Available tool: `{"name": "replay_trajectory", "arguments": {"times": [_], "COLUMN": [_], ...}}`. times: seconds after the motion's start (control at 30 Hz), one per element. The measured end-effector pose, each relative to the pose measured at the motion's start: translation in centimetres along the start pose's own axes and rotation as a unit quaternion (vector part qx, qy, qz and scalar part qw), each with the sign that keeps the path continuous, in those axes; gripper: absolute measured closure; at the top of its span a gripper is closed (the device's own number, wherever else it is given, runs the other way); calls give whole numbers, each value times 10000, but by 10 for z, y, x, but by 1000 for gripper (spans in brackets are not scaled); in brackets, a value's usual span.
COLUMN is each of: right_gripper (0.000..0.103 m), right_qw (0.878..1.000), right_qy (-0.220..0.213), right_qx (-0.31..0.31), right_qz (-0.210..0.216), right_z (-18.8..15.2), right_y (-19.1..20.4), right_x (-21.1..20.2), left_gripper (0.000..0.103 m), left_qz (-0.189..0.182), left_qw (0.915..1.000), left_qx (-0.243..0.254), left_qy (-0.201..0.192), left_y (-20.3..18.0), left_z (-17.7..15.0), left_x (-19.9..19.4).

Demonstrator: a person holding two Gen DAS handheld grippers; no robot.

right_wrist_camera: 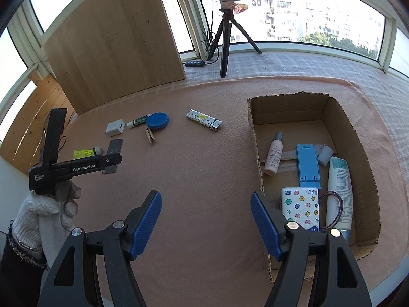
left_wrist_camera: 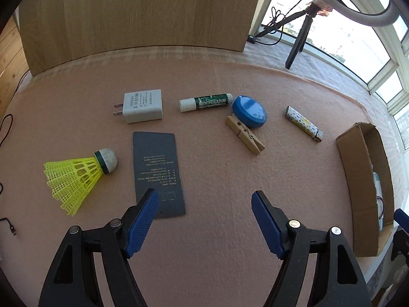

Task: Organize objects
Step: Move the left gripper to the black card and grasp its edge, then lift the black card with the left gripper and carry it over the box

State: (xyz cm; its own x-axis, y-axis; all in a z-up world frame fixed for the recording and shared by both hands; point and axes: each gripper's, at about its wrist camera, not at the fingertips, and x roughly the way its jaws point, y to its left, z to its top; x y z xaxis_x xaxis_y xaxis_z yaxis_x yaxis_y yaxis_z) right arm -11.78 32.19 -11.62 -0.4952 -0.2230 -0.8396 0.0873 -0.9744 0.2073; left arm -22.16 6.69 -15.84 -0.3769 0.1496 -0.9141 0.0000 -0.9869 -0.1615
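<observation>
Cardboard box (right_wrist_camera: 340, 117) part-filled with bottle, blue stand, tissue pack and tube; shuttlecock (left_wrist_camera: 76, 176), charger (left_wrist_camera: 143, 106), grey card (left_wrist_camera: 157, 171), lip balm (left_wrist_camera: 205, 101), blue case (left_wrist_camera: 249, 111), clothespin (left_wrist_camera: 245, 135) and lighter (left_wrist_camera: 304, 123) left on pink mat (left_wrist_camera: 217, 192); left gripper (left_wrist_camera: 204, 204) and right gripper (right_wrist_camera: 205, 204) both spread, empty.

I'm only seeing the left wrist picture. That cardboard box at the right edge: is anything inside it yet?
Observer: Yes. The right wrist view looks into the cardboard box. It holds a tissue pack, a blue phone stand, a small bottle and a white tube.
Operator: And who holds these blue claws in front of me?
Observer: A hand in a white knit glove grips the left gripper by its handle.
</observation>
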Motion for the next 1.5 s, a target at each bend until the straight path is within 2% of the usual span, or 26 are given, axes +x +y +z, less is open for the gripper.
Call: {"name": "replay_trajectory", "arguments": {"times": [0.27, 0.5, 0.87, 1.03, 1.1, 1.37, 1.5], "right_gripper": [35, 35, 35, 35, 35, 35, 35], "right_qw": [9994, 9995, 9996, 9996, 9996, 9995, 9996], "right_qy": [156, 177, 205, 220, 209, 176, 147], "right_qx": [-241, -211, 108, 154, 160, 189, 183], "right_qz": [-201, -143, -139, -129, -138, -155, -158], "right_z": [-20, -25, -26, -26, -26, -26, -26], "right_y": [19, 23, 7, 3, 2, -2, -3], "right_x": [12, 14, 14, 14, 14, 12, 10], "left_gripper": [25, 25, 26, 39, 49, 49, 49], "left_qz": [232, 407, 668, 719, 704, 588, 497], "left_qw": [9990, 9983, 9965, 9965, 9967, 9976, 9983], "left_qx": [-304, -258, -88, 118, 92, 21, 20], "left_qy": [224, 335, 504, 421, 388, 374, 300], "left_y": [35, 32, 27, 18, 18, 16, 15], "left_z": [10, 23, 30, 31, 31, 27, 17], "left_x": [19, 31, 48, 49, 47, 42, 26]}}
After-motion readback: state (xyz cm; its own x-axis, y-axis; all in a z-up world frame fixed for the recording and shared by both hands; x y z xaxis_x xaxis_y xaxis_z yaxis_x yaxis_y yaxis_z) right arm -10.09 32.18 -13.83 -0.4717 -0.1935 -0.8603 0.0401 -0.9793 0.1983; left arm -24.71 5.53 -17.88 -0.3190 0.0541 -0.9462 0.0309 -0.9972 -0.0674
